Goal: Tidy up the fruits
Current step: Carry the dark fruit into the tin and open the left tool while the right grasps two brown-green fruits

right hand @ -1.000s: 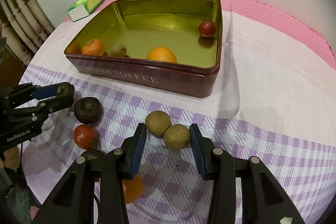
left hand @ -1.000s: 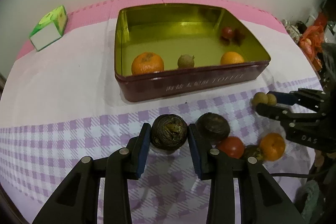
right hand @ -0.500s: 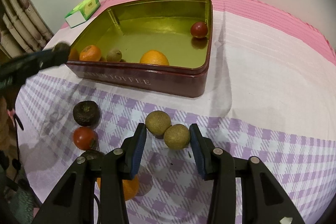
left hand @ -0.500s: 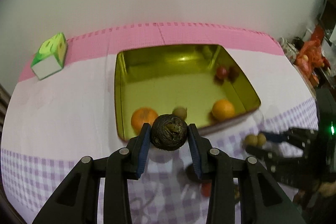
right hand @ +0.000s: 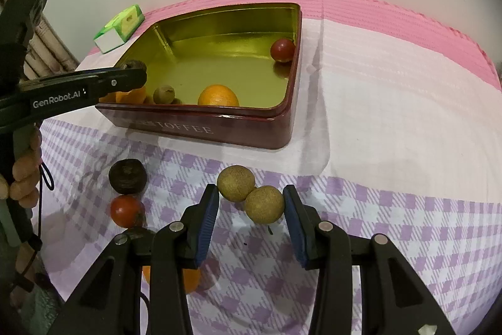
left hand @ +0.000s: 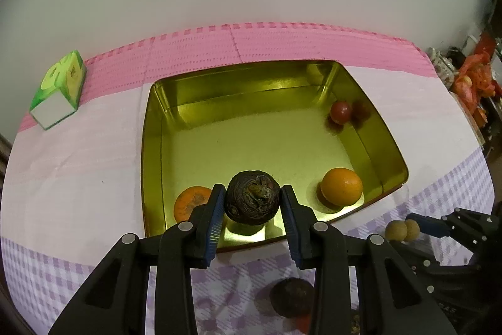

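My left gripper is shut on a dark brown wrinkled fruit and holds it above the near edge of the gold-lined toffee tin. The tin holds two oranges, a red fruit and a small brown fruit. My right gripper is open, low over the checked cloth, its fingers on either side of two tan round fruits. On the cloth lie another dark fruit, a red fruit and an orange.
A green and white carton lies at the table's back left, also seen in the right wrist view. Red clutter sits beyond the table's right edge. The left gripper's arm reaches over the tin's left corner.
My left gripper has lifted the dark fruit off the cloth and carried it forward over the tin's near edge. My right gripper has stayed around the two tan fruits.
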Available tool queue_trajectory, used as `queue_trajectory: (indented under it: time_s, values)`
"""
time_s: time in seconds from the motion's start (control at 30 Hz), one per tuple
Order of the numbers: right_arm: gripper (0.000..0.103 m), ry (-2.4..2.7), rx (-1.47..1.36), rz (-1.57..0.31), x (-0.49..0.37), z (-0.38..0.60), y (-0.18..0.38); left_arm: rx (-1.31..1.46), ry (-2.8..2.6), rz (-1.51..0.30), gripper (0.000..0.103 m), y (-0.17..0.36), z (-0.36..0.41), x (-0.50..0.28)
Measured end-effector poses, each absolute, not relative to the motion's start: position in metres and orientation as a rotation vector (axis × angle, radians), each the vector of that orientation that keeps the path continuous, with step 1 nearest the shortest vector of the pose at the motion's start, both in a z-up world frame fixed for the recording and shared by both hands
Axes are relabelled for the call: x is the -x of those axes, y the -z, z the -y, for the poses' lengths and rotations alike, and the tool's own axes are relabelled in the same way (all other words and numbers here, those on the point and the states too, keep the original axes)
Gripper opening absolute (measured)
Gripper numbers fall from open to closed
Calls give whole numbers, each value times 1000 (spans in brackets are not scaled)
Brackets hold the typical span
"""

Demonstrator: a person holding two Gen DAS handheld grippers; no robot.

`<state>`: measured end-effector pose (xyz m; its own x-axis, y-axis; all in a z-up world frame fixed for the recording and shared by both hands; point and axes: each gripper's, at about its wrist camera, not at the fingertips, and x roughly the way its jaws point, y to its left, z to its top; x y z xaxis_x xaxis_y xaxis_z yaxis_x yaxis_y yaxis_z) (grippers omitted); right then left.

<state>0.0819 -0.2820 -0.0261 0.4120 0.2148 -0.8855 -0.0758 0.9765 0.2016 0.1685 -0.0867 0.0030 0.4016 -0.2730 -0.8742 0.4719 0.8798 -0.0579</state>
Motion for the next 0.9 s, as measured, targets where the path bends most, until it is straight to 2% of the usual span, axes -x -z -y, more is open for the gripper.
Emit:
queue_trajectory:
  time_s: [0.47, 0.53, 0.6, 0.63, 0.9]
  values:
    - [40, -178, -144, -1133, -83, 284, 28, -235, 467, -1075, 38, 6, 89, -168]
    - [40, -177, -145, -1132, -82, 285, 28, -238, 464, -1073, 40, 5, 89, -168]
    - [40, -175, -143, -1129, -82, 285, 28, -235, 466, -1065, 51, 2, 88, -166]
    - [40, -176, -144, -1129, -82, 284, 27, -236, 464, -1060, 52, 1, 88, -166]
    - [40, -175, -135, -1107, -82, 280, 18, -224, 469, -1026, 53, -14, 81, -159]
